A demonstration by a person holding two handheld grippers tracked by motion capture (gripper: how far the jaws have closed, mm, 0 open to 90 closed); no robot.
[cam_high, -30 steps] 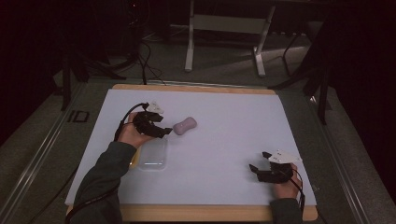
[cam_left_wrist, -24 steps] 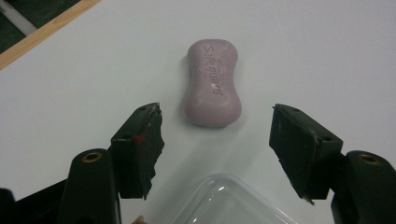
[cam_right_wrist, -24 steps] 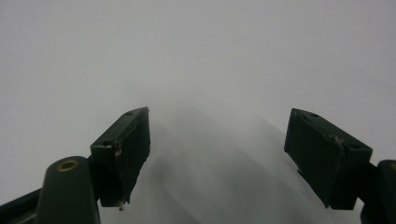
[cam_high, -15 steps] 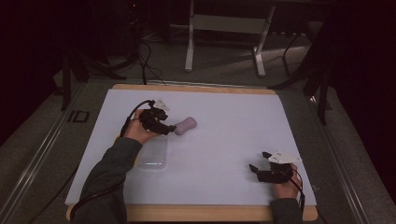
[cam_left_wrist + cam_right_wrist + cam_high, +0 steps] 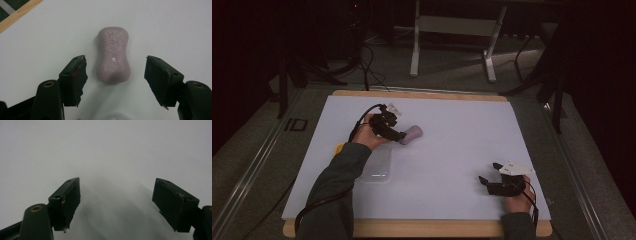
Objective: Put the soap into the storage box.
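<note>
One soap bar (image 5: 113, 55) is lying on the counter (image 5: 452, 150), waxy, rigid, likely slippery; the left gripper (image 5: 115, 75), fingers open, is bracketing its narrowed waist. Right gripper (image 5: 492, 181) is idling open.

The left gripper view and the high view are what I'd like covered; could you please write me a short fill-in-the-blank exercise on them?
1. The word pressed into the mauve peanut-shaped soap bar reads ____.
2. The left hand-held gripper has its jaws ____, one on each side of the bar.
3. The clear plastic rectangular tray lies on the ____ table cover.
4. The right hand-held gripper holds ____.

Missing words: Safeguard; open; white; nothing
</note>
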